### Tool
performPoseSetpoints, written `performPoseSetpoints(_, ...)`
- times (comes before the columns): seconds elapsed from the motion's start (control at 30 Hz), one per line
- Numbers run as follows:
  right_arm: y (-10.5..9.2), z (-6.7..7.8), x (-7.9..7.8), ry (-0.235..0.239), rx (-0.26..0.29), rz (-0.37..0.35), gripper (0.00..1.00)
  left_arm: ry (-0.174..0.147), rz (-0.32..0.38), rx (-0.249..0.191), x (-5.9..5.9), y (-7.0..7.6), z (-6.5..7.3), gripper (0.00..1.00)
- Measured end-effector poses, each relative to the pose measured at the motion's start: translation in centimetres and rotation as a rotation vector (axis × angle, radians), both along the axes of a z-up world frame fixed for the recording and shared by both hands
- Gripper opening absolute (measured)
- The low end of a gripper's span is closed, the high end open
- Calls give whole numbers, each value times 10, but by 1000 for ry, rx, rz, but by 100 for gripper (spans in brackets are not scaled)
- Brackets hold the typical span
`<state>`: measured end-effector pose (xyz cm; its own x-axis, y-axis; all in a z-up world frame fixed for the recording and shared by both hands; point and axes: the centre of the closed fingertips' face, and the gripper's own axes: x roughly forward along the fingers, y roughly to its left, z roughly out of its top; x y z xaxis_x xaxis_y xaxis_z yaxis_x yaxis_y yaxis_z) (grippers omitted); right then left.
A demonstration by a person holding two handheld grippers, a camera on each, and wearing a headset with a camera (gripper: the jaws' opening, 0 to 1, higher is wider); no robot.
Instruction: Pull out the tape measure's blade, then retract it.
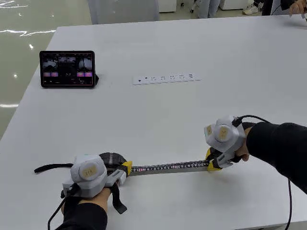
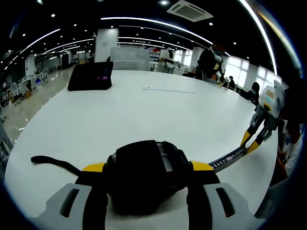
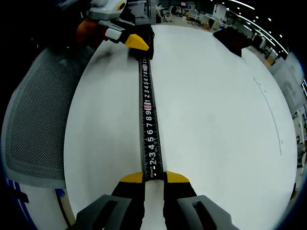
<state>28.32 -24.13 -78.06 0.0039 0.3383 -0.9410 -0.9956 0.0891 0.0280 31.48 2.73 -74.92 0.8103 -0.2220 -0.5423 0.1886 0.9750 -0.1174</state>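
Blade (image 3: 147, 115) tip pinched in right gripper (image 3: 154, 178), case (image 1: 112, 160) clamped in left gripper (image 2: 146, 166), near bench (image 1: 192, 48) front edge; slip could let blade whip back (likely spring-loaded).

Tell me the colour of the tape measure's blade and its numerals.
Dark flat blade, white numerals, a little red marking; clearest in the right gripper view.

A large open-plan office or lab hall, with a broad white worktable (image 1: 192, 48) standing on a glossy pale floor (image 1: 24, 28), long ceiling light strips (image 2: 134, 19), a ceiling air-conditioning vent (image 2: 189, 9), rows of desks (image 3: 206, 17) far behind, and a grey mesh chair (image 3: 33, 120).
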Motion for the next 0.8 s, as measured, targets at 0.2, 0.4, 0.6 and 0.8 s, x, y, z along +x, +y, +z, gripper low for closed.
performPoseSetpoints(0.2,2,0,0,5,10,-16,10,0,-1,-3,0,0,0,63)
performPoseSetpoints(0.4,4,0,0,10,4,-22,10,9,0,-2,0,0,0,63)
performPoseSetpoints(0.6,5,0,0,8,6,-11,10,15,-2,-1,-1,1,-1,63)
performPoseSetpoints(0.8,8,0,0,7,-4,-10,10,19,-3,2,-1,1,-1,63)
